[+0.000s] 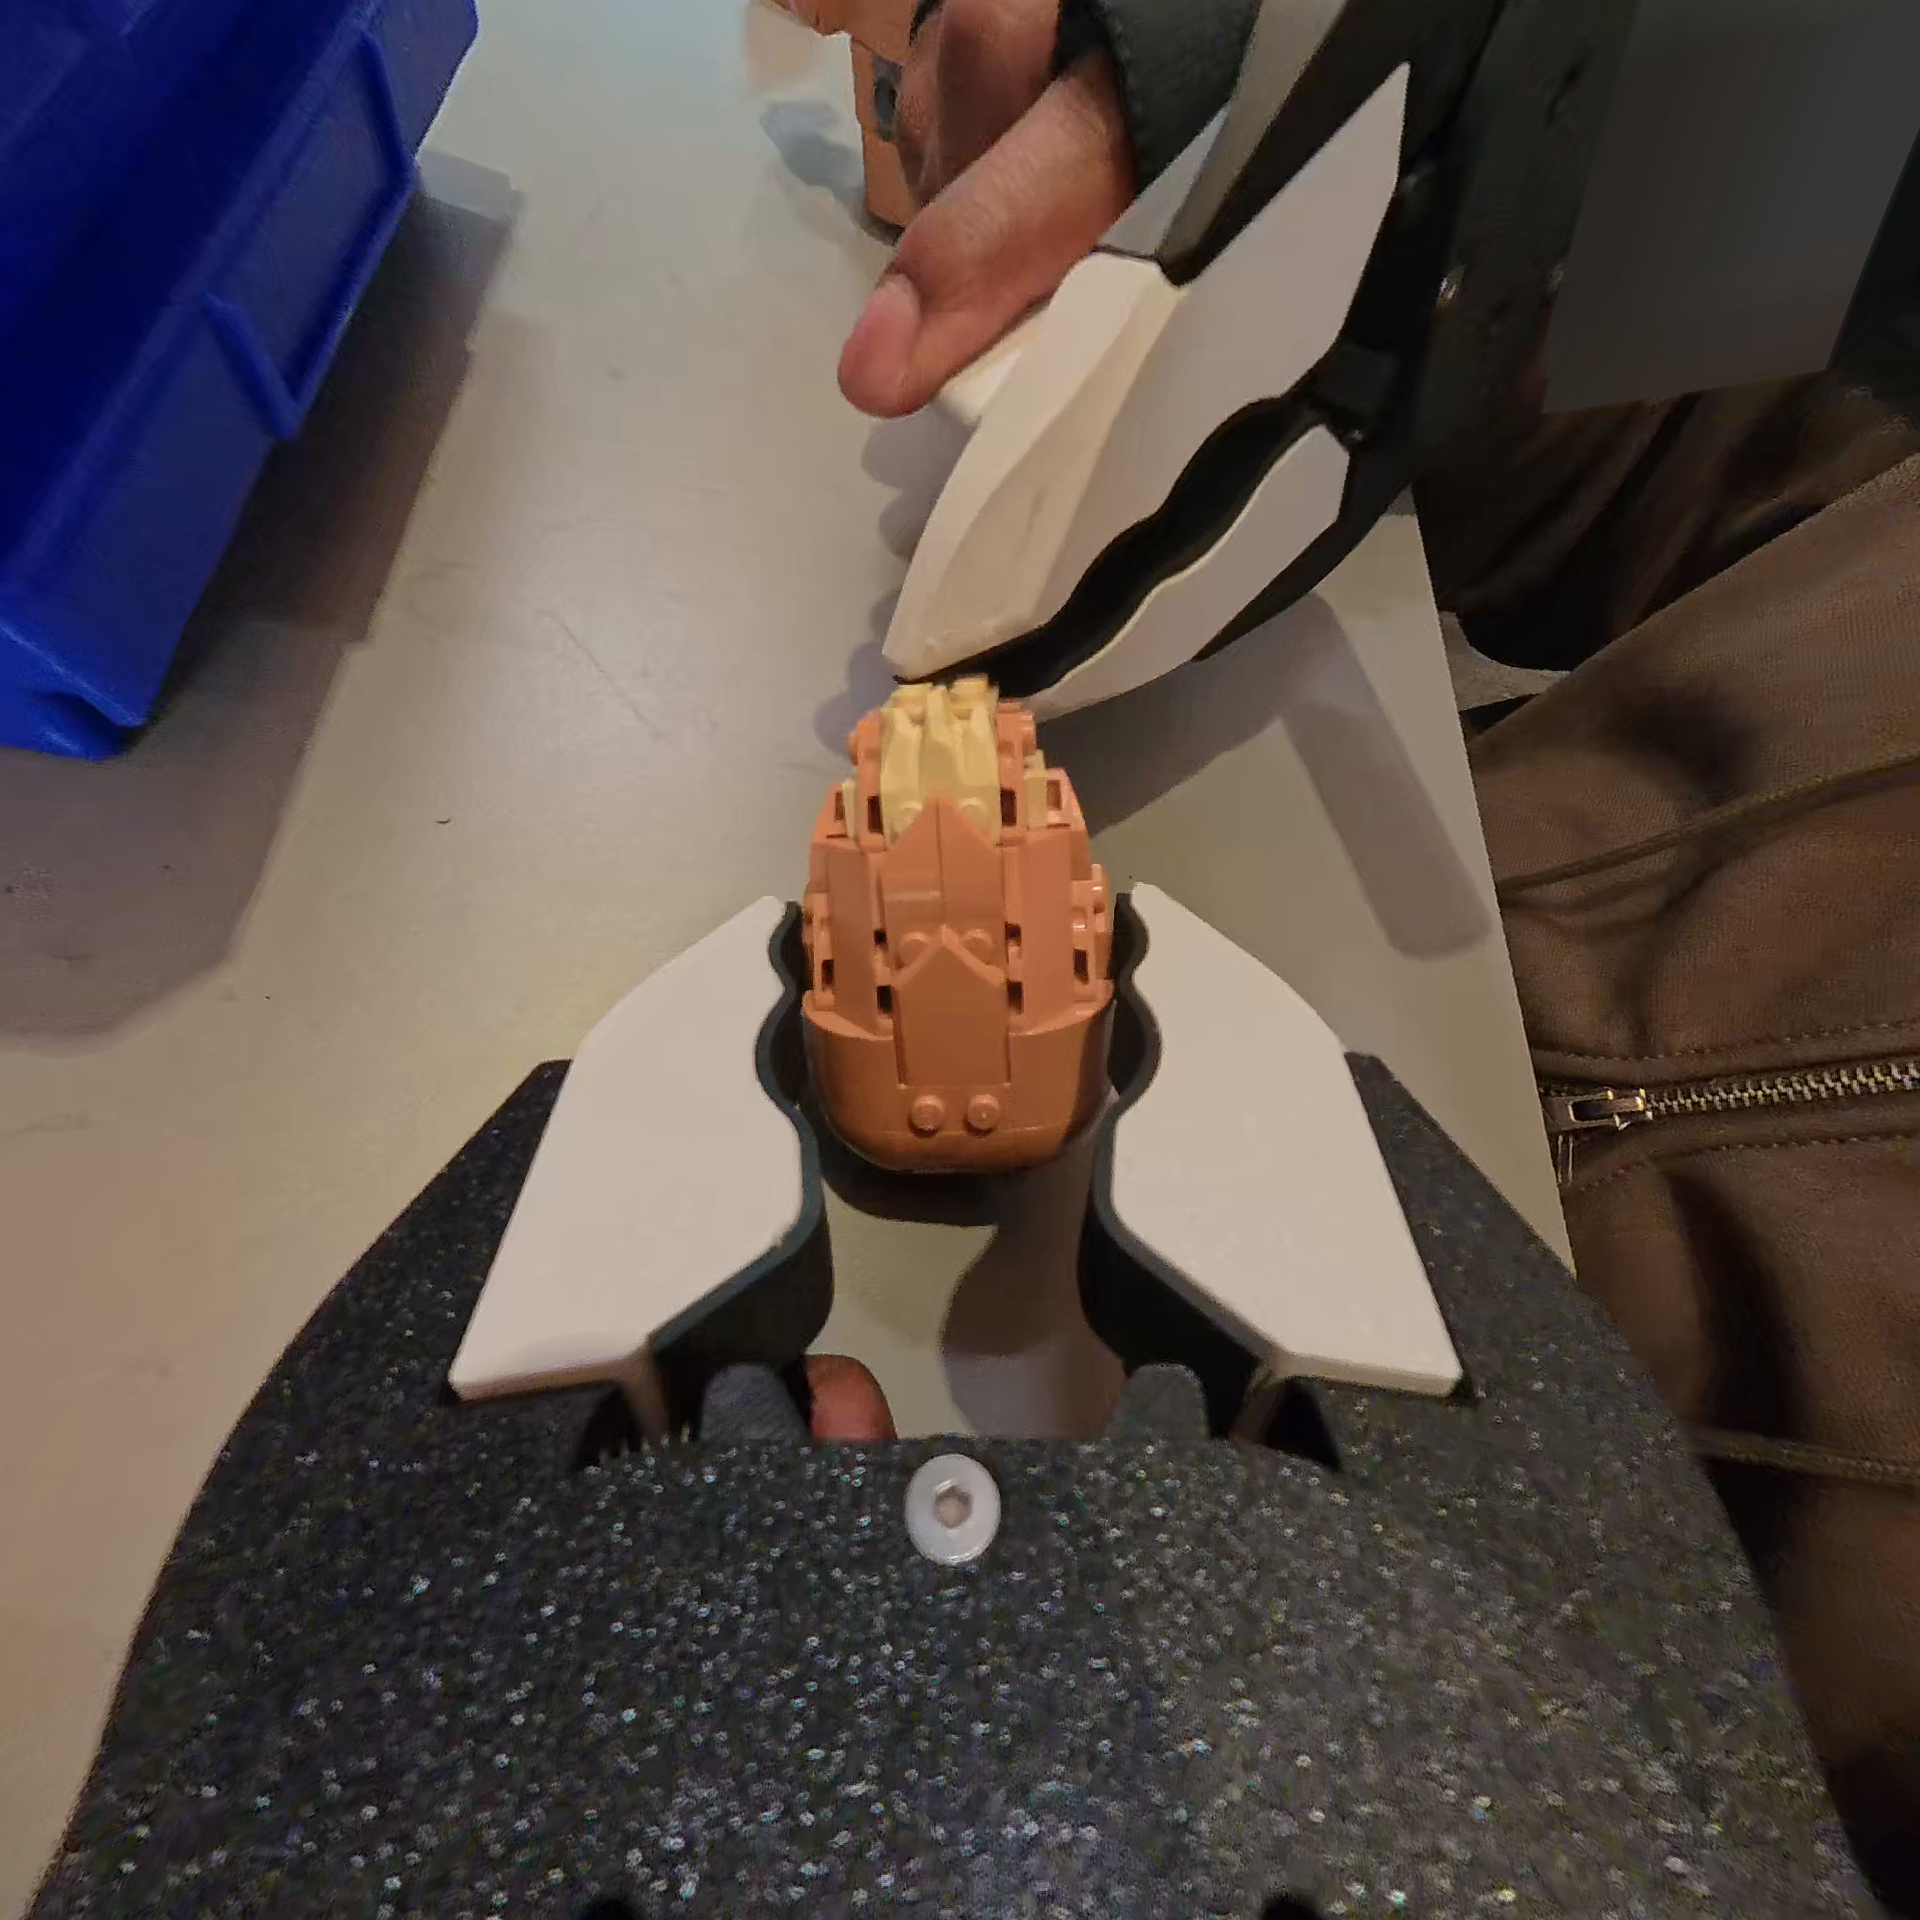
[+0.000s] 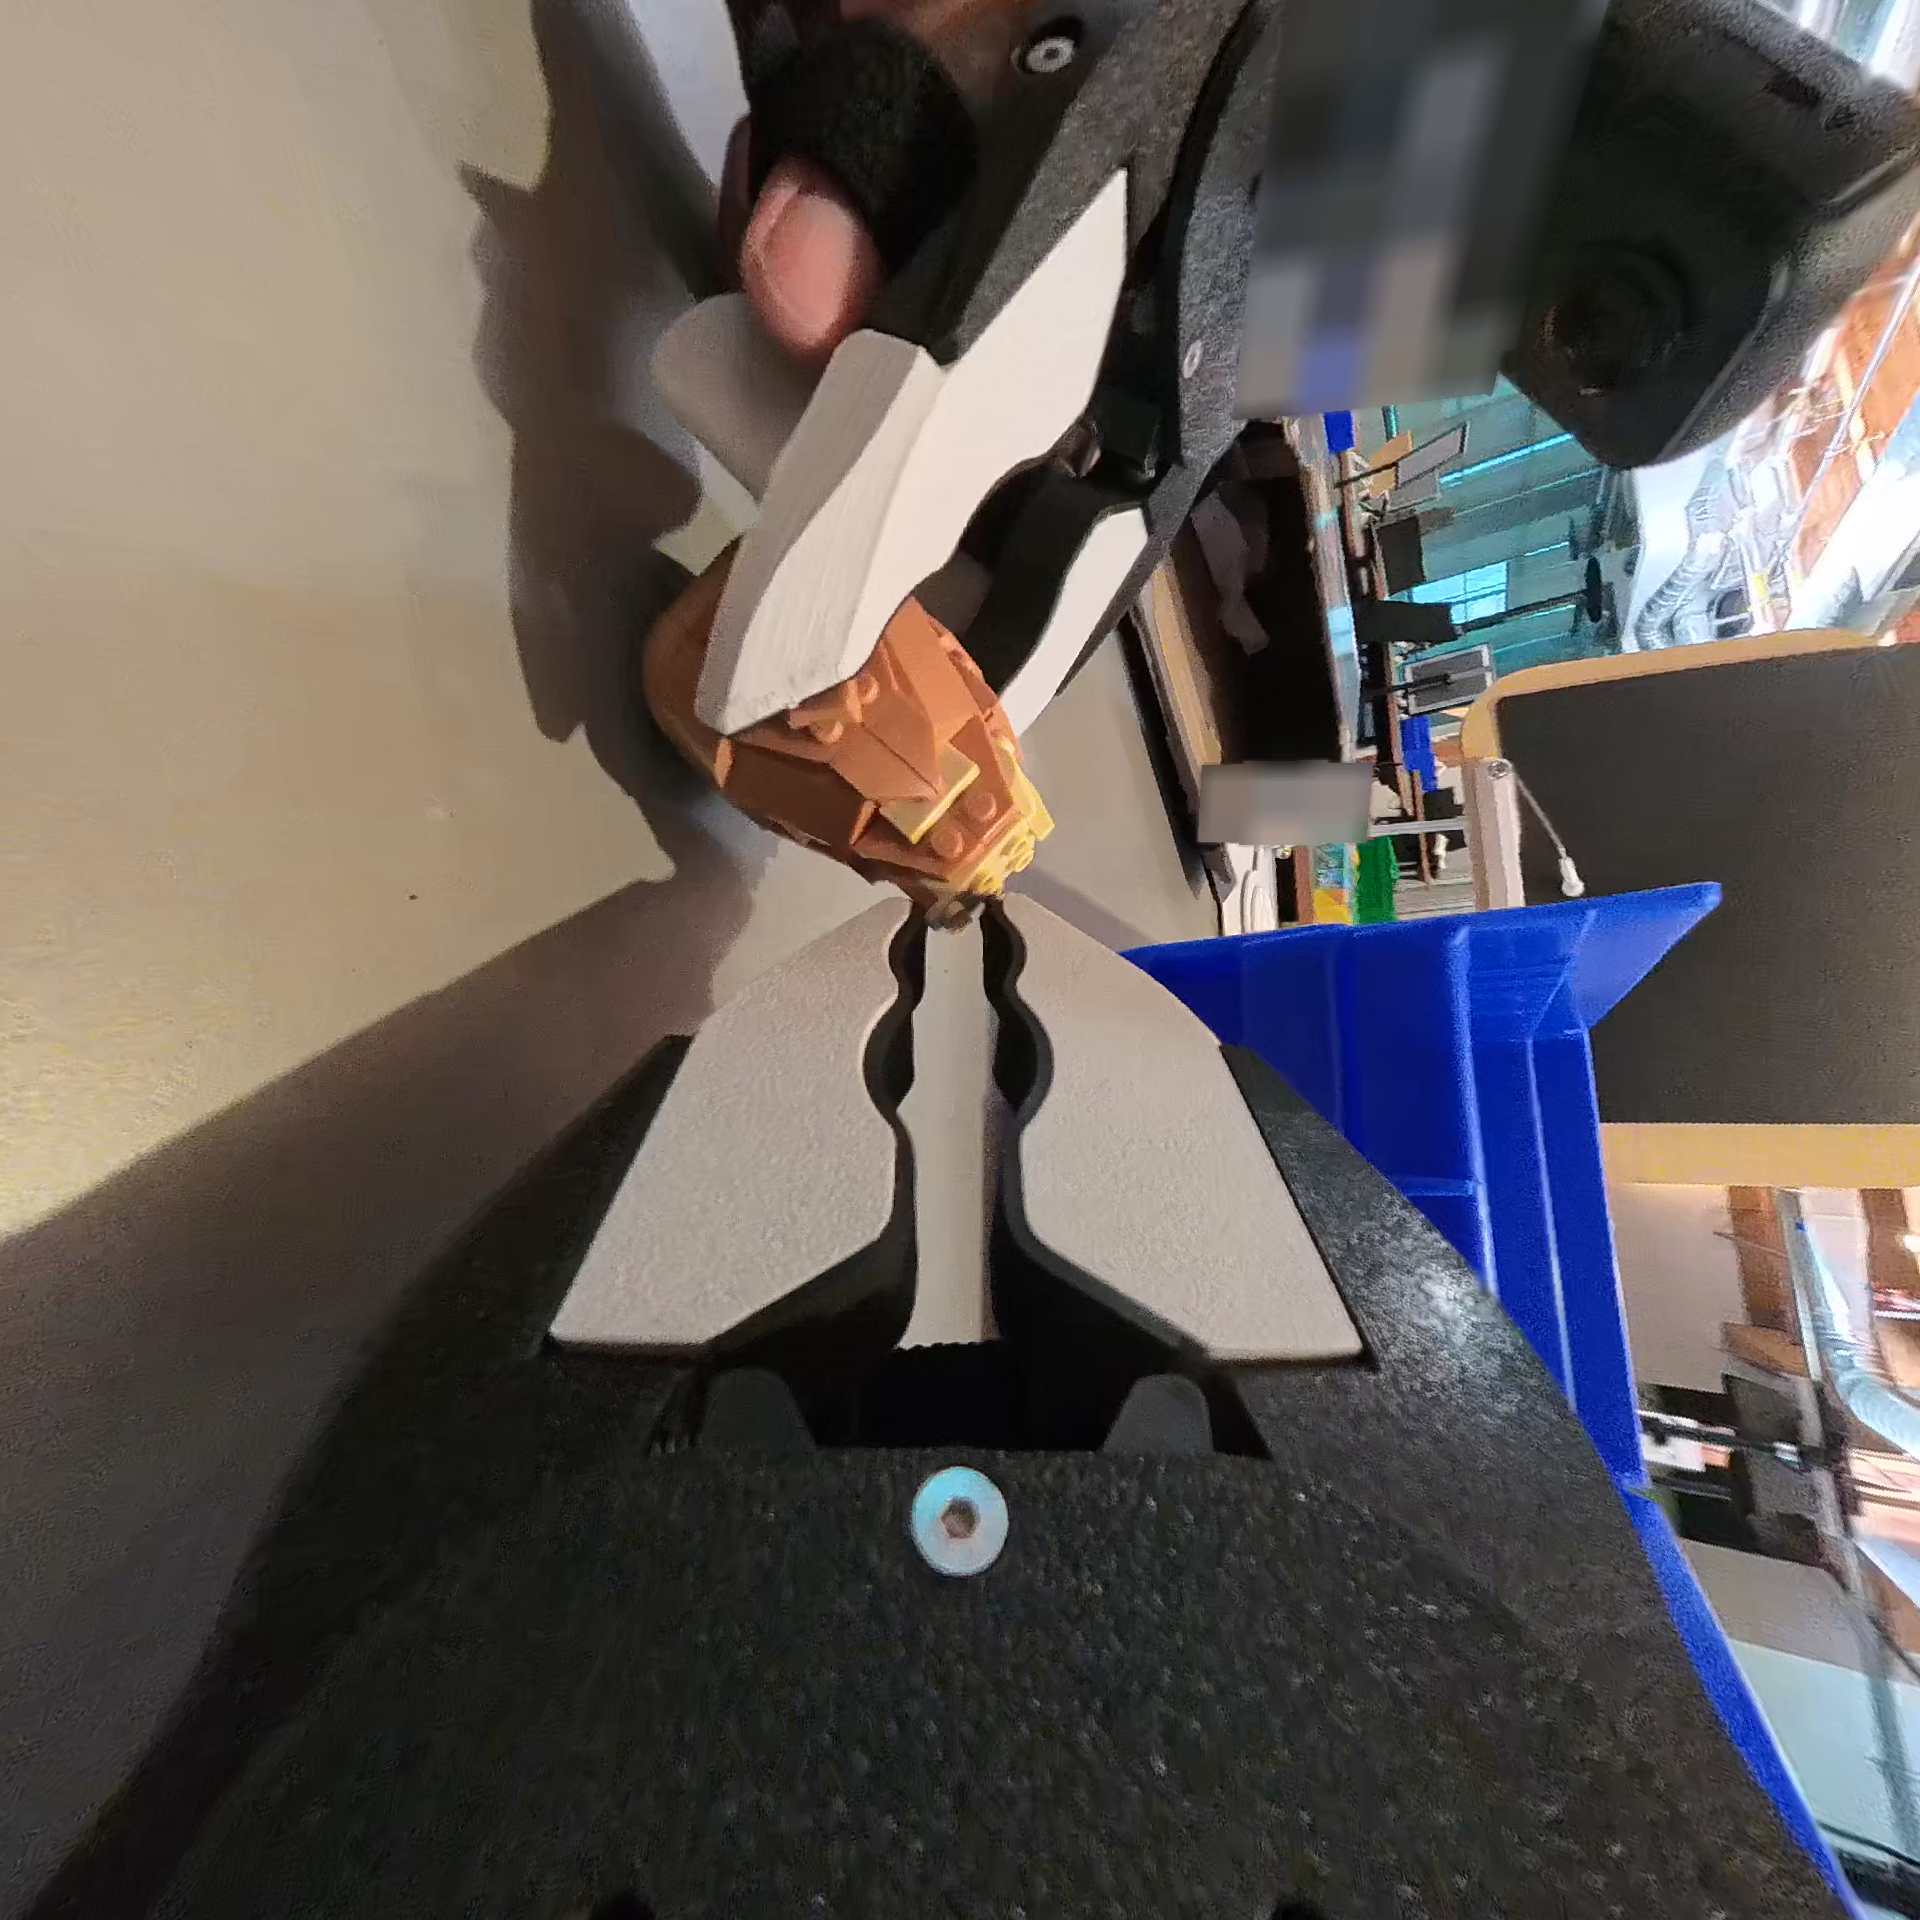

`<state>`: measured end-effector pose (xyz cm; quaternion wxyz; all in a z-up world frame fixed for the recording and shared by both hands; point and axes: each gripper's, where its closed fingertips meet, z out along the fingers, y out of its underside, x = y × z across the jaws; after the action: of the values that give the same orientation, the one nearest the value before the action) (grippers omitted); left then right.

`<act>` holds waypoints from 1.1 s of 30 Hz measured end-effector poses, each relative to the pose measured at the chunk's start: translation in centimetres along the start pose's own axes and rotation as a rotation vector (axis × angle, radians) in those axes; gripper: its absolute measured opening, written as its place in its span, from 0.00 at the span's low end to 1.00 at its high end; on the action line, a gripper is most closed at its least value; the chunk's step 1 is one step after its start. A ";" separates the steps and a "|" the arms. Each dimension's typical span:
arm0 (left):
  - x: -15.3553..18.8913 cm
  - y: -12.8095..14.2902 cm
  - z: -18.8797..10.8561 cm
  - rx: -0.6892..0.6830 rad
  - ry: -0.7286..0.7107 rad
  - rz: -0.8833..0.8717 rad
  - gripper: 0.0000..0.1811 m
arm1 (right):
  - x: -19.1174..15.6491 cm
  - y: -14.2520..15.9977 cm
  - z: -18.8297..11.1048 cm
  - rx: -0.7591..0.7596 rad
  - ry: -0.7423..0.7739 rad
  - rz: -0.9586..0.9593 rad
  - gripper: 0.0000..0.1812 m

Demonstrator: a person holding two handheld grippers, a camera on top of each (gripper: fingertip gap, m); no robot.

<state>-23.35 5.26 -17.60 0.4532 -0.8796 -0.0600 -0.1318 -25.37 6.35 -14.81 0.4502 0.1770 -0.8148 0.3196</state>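
An egg-shaped model of orange-brown bricks [image 1: 951,987] with a tan core [image 1: 940,758] stands between my left gripper's [image 1: 951,920] white fingers, which are shut on its sides just above the pale table [image 1: 416,935]. My right gripper [image 2: 956,914] comes from the far side with its jaws nearly closed, pinching a small tan piece [image 2: 966,904] at the model's [image 2: 883,769] pointed end. In the left wrist view the right gripper's tips [image 1: 966,675] meet the tan top. In the right wrist view the left gripper's finger [image 2: 862,561] covers part of the model.
A blue plastic bin [image 1: 187,312] stands on the table at the left; it also shows in the right wrist view [image 2: 1455,1091]. A person's hand [image 1: 966,239] holds the right gripper. A brown zipped jacket [image 1: 1714,935] lies beyond the table's right edge. My two grippers' fingertips are within a few centimetres of each other.
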 end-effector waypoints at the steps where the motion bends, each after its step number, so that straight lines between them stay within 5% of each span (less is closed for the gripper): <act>1: 0.1 0.0 0.0 -0.002 0.003 0.007 0.31 | 0.0 -0.1 -0.1 0.011 -0.008 0.019 0.06; 16: 0.5 0.0 -0.4 0.037 0.085 0.003 0.31 | 0.5 -1.0 0.0 0.108 -0.057 0.251 0.05; 25: 3.5 -5.1 -4.2 0.402 0.306 0.014 0.31 | 3.2 -0.8 -1.0 0.200 -0.067 0.600 0.06; 33: 5.3 -5.6 -4.7 0.462 0.353 0.123 0.31 | 4.6 -4.3 -3.0 0.468 -0.182 0.868 0.06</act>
<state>-20.37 4.65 -9.09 0.6519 -0.7186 0.0445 -0.2378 -23.48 5.22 -8.17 0.1511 -0.0551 -0.7558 0.6348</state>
